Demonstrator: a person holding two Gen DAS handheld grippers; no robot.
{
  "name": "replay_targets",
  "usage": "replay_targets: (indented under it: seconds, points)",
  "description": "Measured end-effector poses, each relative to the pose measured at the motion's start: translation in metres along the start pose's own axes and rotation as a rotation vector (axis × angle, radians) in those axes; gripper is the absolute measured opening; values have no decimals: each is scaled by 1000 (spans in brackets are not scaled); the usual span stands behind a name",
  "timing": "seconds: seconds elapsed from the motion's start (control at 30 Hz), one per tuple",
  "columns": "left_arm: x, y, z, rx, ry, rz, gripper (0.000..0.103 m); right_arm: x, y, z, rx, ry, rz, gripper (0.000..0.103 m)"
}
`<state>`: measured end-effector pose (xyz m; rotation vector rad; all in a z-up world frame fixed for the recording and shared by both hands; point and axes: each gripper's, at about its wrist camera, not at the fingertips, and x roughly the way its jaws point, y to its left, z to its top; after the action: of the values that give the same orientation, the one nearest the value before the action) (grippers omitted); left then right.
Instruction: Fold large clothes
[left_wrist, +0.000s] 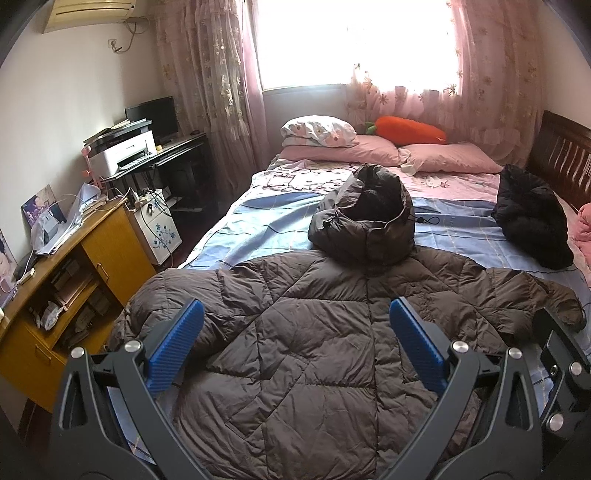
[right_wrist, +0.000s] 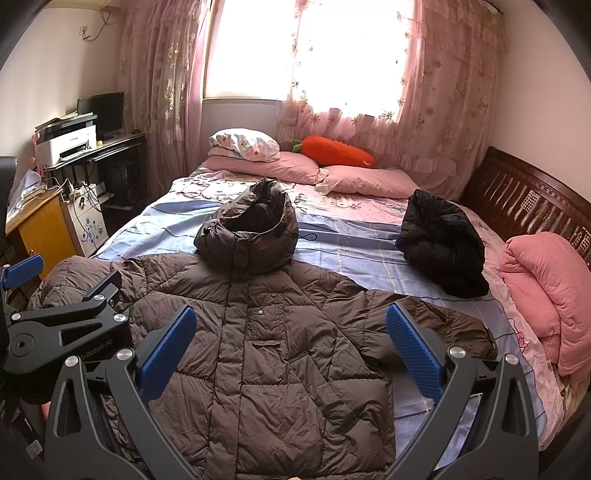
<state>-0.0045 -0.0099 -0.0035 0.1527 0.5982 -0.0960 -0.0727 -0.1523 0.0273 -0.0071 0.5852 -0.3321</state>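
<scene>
We see a big bed (right_wrist: 354, 236) under a bright window, with a yellow table (left_wrist: 74, 258) beside it. The brown coat (right_wrist: 280, 354) lies flat and spread near us, a black jacket (right_wrist: 443, 243) farther off. Both the left gripper (left_wrist: 295, 347) and right gripper (right_wrist: 291, 350) have wide jaws holding nothing, probably just above the coat.

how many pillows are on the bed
3, not counting the carrot plush. A floral pillow lies on a pink pillow at the far left of the bed; another pink pillow lies beside them. Others may be hidden.
</scene>
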Motion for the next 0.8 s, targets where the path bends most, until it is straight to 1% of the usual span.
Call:
replay_targets:
  seconds: [0.8]
  points:
    - [0,2,1,1,1,-1,101,0,3,-1,-4,4,2,102]
